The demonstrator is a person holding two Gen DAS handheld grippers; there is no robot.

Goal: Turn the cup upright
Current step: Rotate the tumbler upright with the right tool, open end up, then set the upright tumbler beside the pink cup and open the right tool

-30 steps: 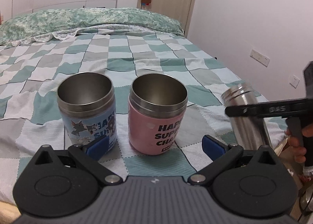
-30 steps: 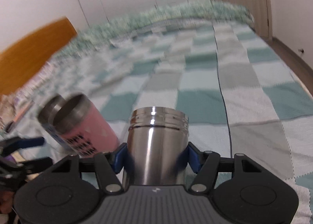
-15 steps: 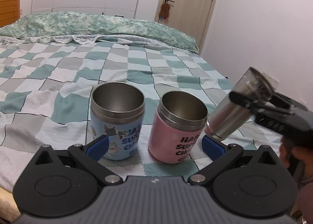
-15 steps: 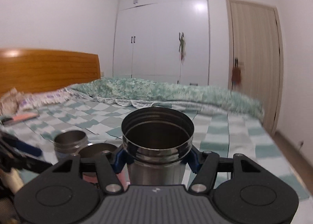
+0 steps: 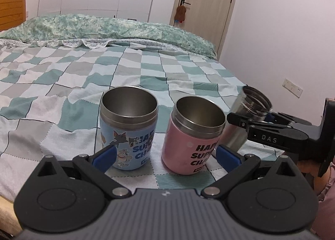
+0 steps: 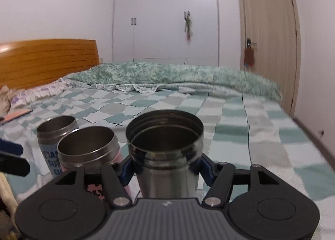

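My right gripper (image 6: 165, 169) is shut on a plain steel cup (image 6: 165, 156), mouth up and tilted slightly. In the left wrist view the steel cup (image 5: 244, 122) hangs just right of the pink cup (image 5: 193, 135), held by the right gripper (image 5: 259, 117). A blue cartoon cup (image 5: 127, 126) and the pink cup stand upright on the checked bedspread (image 5: 62, 84). My left gripper (image 5: 165, 156) is open and empty just in front of the two cups. The pink cup (image 6: 88, 145) and blue cup (image 6: 56, 135) also show in the right wrist view.
The bed's right edge (image 5: 236, 84) runs close beside the steel cup. A green quilt (image 5: 104, 28) lies across the far end, with a wooden headboard (image 6: 46, 59) at the left. A door (image 5: 207, 9) and wardrobe (image 6: 165, 20) stand behind.
My right gripper has turned the steel cup from mouth down to mouth up and brought it lower, beside the pink cup. My left gripper has stayed open.
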